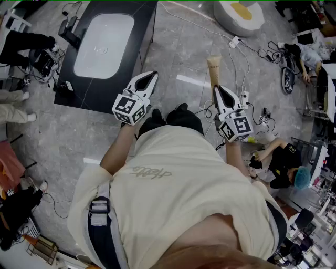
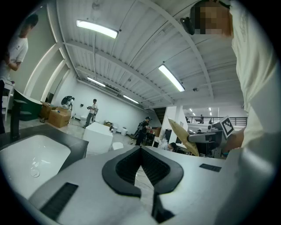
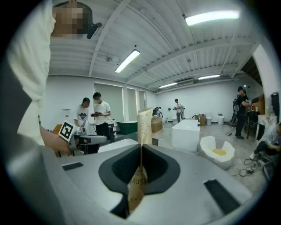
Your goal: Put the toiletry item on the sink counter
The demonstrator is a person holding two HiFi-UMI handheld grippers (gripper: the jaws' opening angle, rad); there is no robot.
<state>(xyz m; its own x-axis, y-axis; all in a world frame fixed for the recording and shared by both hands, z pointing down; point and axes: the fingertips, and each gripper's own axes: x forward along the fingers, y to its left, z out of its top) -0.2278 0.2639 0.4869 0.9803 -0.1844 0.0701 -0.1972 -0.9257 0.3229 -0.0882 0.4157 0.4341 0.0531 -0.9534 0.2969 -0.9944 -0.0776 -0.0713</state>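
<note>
My right gripper (image 1: 219, 88) is shut on a tan toiletry tube (image 1: 214, 70), which sticks out beyond the jaws. In the right gripper view the tube (image 3: 143, 132) stands upright, pinched between the dark pads. The left gripper (image 1: 152, 75) is shut with nothing in it; in its own view the jaws meet at the tips (image 2: 141, 148). The black sink counter (image 1: 75, 92) with its white basin (image 1: 104, 44) lies ahead and to the left of the left gripper. From the left gripper view, the tube (image 2: 183, 137) shows to the right and the basin (image 2: 30, 162) at lower left.
A round white basin with a yellow centre (image 1: 239, 14) sits on the floor far ahead. Cables and a power strip (image 1: 234, 41) trail across the grey floor. People sit at the right (image 1: 281, 160) and left (image 1: 23, 42) edges. White blocks (image 3: 186, 133) and standing people (image 3: 97, 115) are in the room.
</note>
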